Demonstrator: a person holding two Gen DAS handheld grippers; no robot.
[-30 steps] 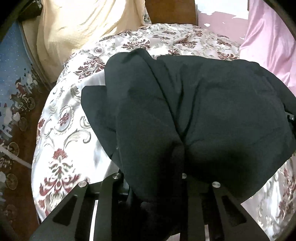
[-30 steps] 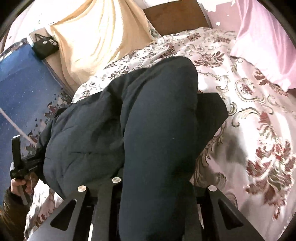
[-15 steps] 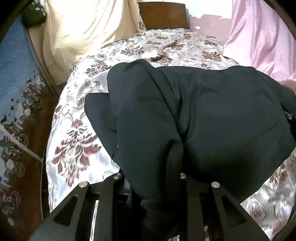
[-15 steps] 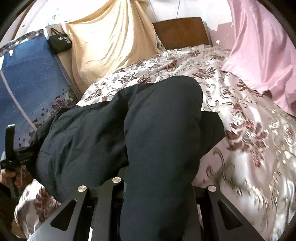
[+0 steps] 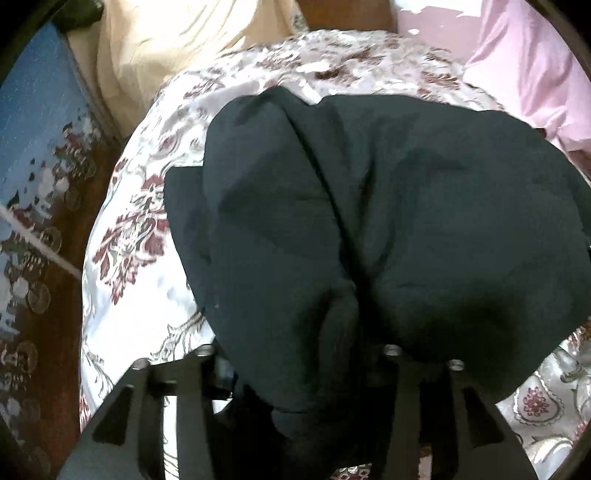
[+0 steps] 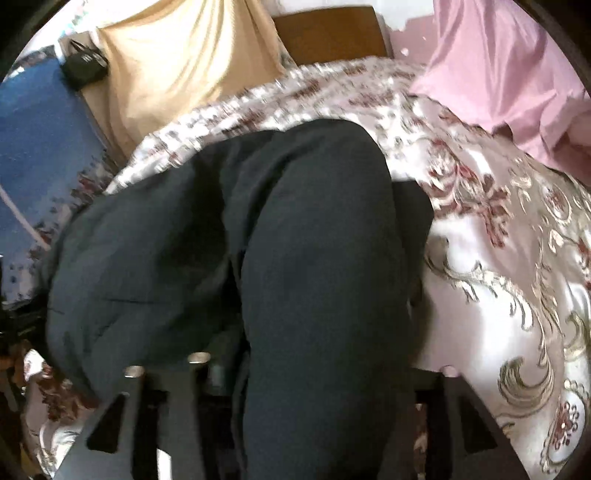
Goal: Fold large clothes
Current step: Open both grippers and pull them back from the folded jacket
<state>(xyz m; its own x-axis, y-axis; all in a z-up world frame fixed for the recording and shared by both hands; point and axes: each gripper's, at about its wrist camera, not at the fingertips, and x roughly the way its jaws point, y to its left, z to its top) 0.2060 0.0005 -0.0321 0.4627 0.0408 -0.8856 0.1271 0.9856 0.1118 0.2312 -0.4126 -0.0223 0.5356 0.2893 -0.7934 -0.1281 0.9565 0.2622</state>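
Observation:
A large dark garment (image 5: 424, 206) lies bunched on the floral bed cover (image 5: 140, 258) and drapes over both grippers. In the left wrist view my left gripper (image 5: 295, 362) has its jaws opening, a fold of the dark cloth slack between them and over the fingertips. The right wrist view shows the same garment (image 6: 314, 240) as a thick roll running up the middle, covering my right gripper (image 6: 317, 369). Its jaws are opening too, with the cloth still lying between them. The fingertips of both grippers are hidden under fabric.
The floral cover (image 6: 498, 258) spreads to the right. Pink fabric (image 6: 498, 66) hangs at the far right, cream fabric (image 6: 177, 62) at the far left, a wooden headboard (image 6: 328, 33) between them. A blue patterned surface (image 5: 33, 147) and a black bag (image 6: 83, 66) lie left of the bed.
Both grippers' jaws have spread wider apart than in the earlier frames, slackening the cloth between them. Both hands have shifted across the bed with the garment.

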